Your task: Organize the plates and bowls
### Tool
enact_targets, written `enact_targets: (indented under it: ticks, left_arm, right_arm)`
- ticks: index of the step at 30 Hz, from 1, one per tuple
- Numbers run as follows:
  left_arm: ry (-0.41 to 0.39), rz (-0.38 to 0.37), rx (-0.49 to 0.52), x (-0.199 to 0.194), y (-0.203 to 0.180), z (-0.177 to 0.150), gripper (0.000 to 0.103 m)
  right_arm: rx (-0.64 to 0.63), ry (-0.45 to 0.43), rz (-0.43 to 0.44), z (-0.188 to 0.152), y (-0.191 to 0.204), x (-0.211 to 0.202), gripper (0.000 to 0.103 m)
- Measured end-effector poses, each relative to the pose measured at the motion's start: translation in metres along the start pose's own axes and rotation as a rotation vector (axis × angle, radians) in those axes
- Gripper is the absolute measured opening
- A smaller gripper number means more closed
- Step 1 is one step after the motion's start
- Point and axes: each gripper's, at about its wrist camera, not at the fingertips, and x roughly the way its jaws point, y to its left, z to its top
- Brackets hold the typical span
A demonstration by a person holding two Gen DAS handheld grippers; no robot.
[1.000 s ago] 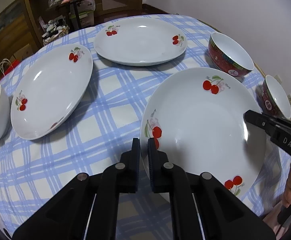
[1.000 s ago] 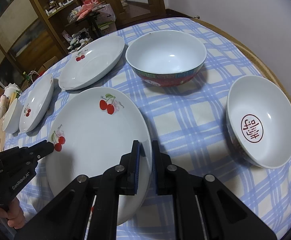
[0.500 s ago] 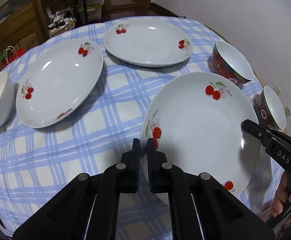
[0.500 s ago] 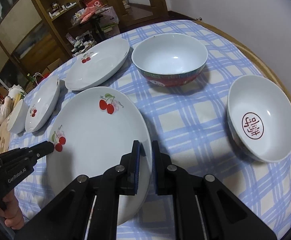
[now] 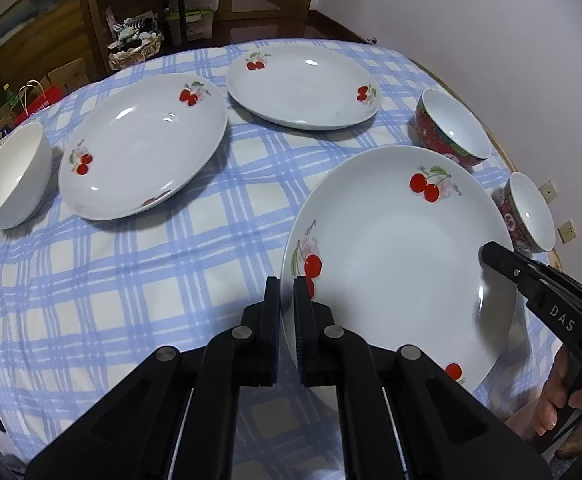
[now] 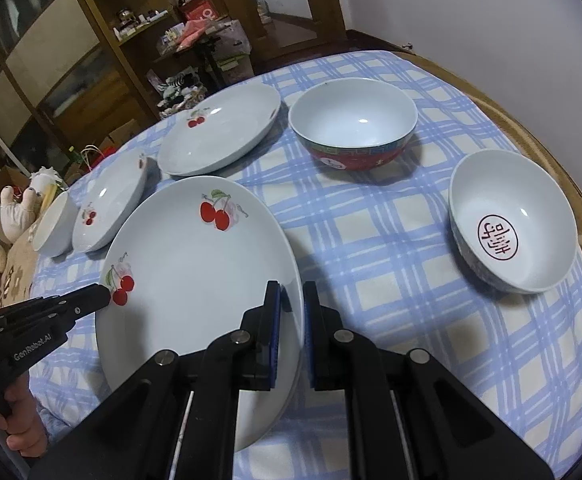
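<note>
So far nothing is stacking — the left tool (image 5: 287, 312) and right tool (image 6: 291, 328) are each clamping opposite rims of one plate (image 5: 403, 264), other plates and bowls still waiting, scattered.

Open cloth (image 5: 151, 280) lies at nine o'clock of the held plate (image 5: 395, 256), clear for a pass. Ten o'clock: second plate (image 5: 143, 148), white bowl (image 5: 15, 176) beyond it. Twelve o'clock: third plate (image 5: 303, 84). One to two o'clock: red bowl (image 5: 451, 132) and small bowl (image 5: 527, 212), close to the rim. Bare cloth strip (image 6: 371, 248) between these bowls and the plate.
</note>
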Motion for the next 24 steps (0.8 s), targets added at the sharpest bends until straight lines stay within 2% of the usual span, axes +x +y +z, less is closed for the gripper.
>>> enact_targets:
  ticks: [9,24]
  left_arm:
    - [-0.014,0.010,-0.045,-0.019,0.011,-0.008,0.006]
    - [0.067,0.056,-0.064,0.011,0.021,-0.009,0.007]
  right_arm:
    - [-0.027,-0.021,0.034,-0.008,0.014,-0.014,0.012]
    - [-0.037,0.074,0.016,-0.010,0.018,0.020,0.012]
